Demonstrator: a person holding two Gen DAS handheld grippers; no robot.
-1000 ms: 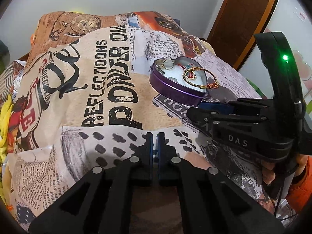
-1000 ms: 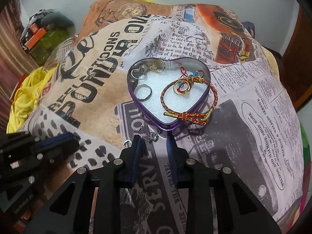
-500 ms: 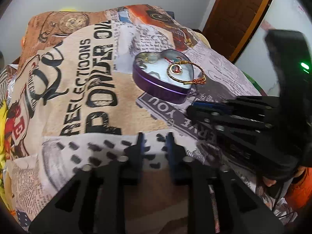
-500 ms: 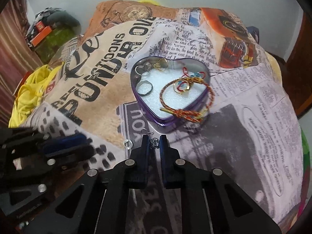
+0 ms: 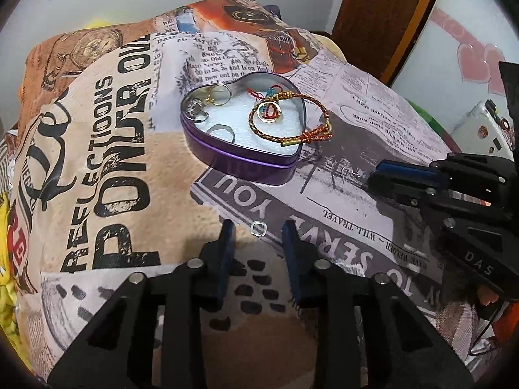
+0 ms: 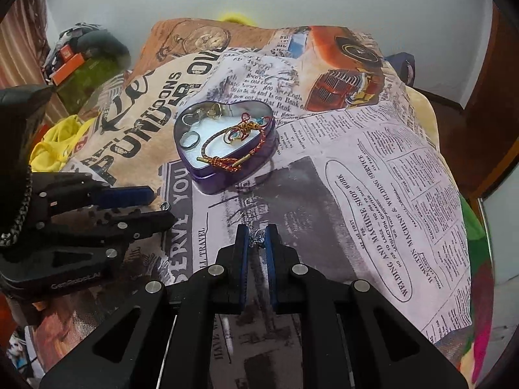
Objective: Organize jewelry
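A: Left camera first. What's there, counted?

B: One purple heart tin (image 5: 241, 159) on the printed blanket (image 5: 107, 168). In it, one braided bracelet (image 5: 292, 123) draped over the rim, one gold ring (image 5: 271, 113), one dark ring (image 5: 223, 131), and a tangle by the far lobe I can't count. One small silver ring (image 5: 258, 228) lies on the blanket between the spread fingers of the left gripper (image 5: 258, 231), which holds nothing.

A: And the right camera?

B: The same tin (image 6: 227, 175) lies ahead. The right gripper (image 6: 257, 238) is pinched on one silver earring (image 6: 257, 236), its hook wire poking forward. The left gripper (image 6: 159, 206) sits at the left, fingers apart, the small ring (image 6: 164, 206) by its tips.
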